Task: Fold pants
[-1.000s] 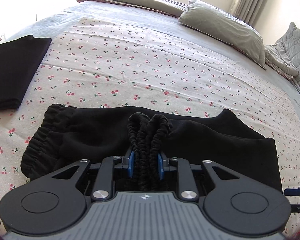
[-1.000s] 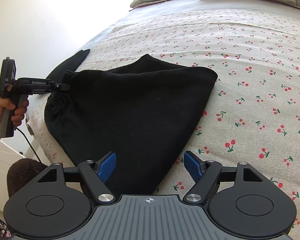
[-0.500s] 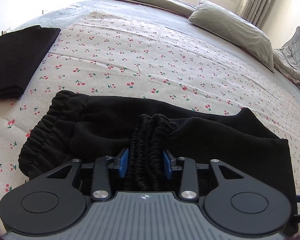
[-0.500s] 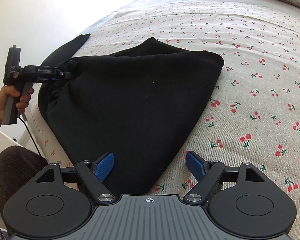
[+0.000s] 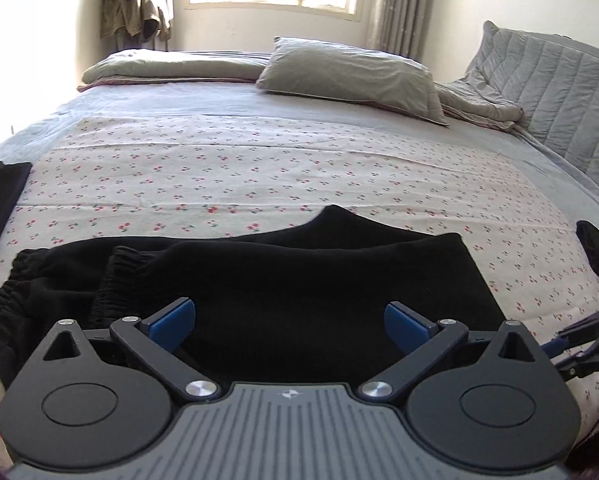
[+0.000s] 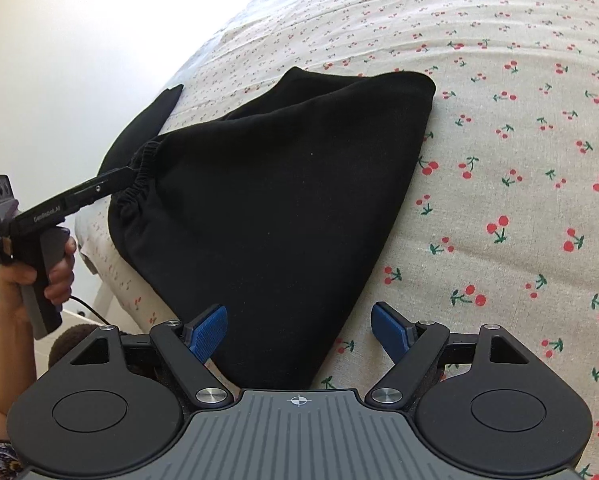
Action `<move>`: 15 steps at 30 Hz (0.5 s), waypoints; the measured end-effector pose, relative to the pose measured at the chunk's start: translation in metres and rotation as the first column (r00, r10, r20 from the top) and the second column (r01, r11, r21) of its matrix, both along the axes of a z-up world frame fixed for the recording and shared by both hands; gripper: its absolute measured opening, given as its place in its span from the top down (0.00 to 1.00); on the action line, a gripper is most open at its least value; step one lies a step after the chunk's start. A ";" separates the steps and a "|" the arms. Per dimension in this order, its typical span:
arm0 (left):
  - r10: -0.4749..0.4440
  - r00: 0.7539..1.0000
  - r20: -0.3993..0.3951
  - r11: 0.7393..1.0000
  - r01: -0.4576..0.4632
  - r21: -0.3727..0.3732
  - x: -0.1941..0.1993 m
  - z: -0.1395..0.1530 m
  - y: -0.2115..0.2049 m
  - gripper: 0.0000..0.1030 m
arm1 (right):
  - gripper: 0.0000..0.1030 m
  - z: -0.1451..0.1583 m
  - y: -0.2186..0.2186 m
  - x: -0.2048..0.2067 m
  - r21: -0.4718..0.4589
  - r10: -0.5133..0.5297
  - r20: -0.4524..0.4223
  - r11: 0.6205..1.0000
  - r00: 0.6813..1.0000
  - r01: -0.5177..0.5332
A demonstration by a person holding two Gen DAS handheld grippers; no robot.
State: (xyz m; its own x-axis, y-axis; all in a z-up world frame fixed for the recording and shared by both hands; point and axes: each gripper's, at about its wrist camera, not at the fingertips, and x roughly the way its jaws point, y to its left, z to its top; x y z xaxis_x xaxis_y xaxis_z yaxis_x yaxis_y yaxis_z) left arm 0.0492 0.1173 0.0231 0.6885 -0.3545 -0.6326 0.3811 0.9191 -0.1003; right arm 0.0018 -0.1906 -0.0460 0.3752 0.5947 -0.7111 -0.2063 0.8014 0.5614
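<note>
Left wrist view shows our left hand-held gripper [image 5: 289,326] spread wide with nothing between its blue pads, poised just above the black pants [image 5: 299,280]. The pants lie folded on the cherry-print bed [image 5: 259,168], near its front edge. Their long axis runs across us — elastic waistband [image 5: 115,280] to the left, folded end to the right. Our right hand-held gripper [image 6: 299,330] is open too, empty, sitting at the narrow near end of the pants and looking along their length. We judge the left one nearer the waistband and the right nearer the folded end, so each has its own end for the next fold. The pants' near edge is hidden under both gripper bodies, and black-on-black layers make the cuffs hard to tell apart.
</note>
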 end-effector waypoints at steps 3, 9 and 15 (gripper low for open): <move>-0.118 0.993 0.006 0.993 0.118 -0.002 -0.013 -0.018 -0.032 0.00 | 0.36 0.001 -0.002 -0.003 0.014 0.003 -0.009 1.000 1.000 -0.002; -0.251 0.968 -0.009 0.966 0.251 0.060 -0.028 -0.055 -0.060 0.00 | 0.50 -0.005 -0.005 -0.011 0.050 0.002 -0.032 0.999 0.999 0.000; -0.356 0.934 0.036 0.929 0.349 0.125 -0.047 -0.059 -0.054 0.00 | 0.62 -0.009 -0.001 -0.018 0.078 0.045 -0.041 0.996 0.998 -0.041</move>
